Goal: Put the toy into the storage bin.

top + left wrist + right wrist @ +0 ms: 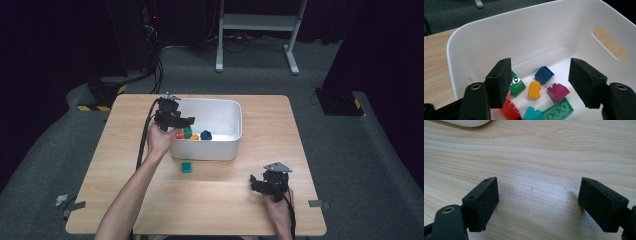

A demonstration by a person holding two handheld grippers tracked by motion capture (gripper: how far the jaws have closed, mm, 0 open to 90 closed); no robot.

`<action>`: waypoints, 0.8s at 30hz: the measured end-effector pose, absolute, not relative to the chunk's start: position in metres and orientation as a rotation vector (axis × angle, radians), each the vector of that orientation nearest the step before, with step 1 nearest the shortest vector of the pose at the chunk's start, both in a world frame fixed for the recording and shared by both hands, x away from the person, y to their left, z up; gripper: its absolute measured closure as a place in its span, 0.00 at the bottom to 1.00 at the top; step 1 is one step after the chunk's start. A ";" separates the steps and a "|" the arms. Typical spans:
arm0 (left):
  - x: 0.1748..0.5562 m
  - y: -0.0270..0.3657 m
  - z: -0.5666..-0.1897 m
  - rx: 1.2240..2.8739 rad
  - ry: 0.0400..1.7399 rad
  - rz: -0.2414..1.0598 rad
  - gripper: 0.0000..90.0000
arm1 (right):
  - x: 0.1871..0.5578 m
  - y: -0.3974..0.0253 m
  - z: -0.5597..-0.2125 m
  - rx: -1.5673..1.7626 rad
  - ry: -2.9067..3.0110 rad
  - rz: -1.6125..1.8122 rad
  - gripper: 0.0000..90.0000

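A white bin (205, 149) stands mid-table and holds several small bricks: a dark blue one (544, 74), a yellow one (534, 90), a magenta one (557, 92), a green rounded one (516, 86), a red one (510, 110), a teal one (533, 114) and a light green plate (559, 110). My left gripper (186, 121) hangs over the bin's left end, open, with nothing between its jaws (540, 65). A lone green brick (186, 167) lies on the table just in front of the bin. My right gripper (256, 183) rests low near the front right, open over bare wood (539, 186).
The wooden table (250, 210) has bare room at the left, front and right. The bin's wall has a slot handle (609, 43). A bin corner (466, 122) shows at the top left of the right gripper view. A white stand (257, 22) is on the floor behind.
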State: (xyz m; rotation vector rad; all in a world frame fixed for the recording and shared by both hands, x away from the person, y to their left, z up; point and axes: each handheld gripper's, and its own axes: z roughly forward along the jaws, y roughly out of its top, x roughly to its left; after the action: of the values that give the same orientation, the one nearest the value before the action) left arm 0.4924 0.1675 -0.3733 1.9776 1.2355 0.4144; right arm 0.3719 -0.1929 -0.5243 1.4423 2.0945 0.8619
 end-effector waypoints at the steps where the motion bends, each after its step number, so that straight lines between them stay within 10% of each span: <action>1: 0.492 0.168 -0.373 1.976 1.233 0.417 0.38 | 0.372 -0.193 -0.524 1.443 2.095 0.862 0.18; 24: 0.473 0.185 -0.355 1.943 1.186 0.401 0.32 | 0.372 -0.193 -0.524 1.443 2.094 0.862 0.18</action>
State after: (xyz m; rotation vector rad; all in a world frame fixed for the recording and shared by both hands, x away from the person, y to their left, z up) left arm 0.4729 0.1851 -0.3552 1.9427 1.1860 0.4007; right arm 0.3719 -0.1928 -0.5243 1.4426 2.0944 0.8620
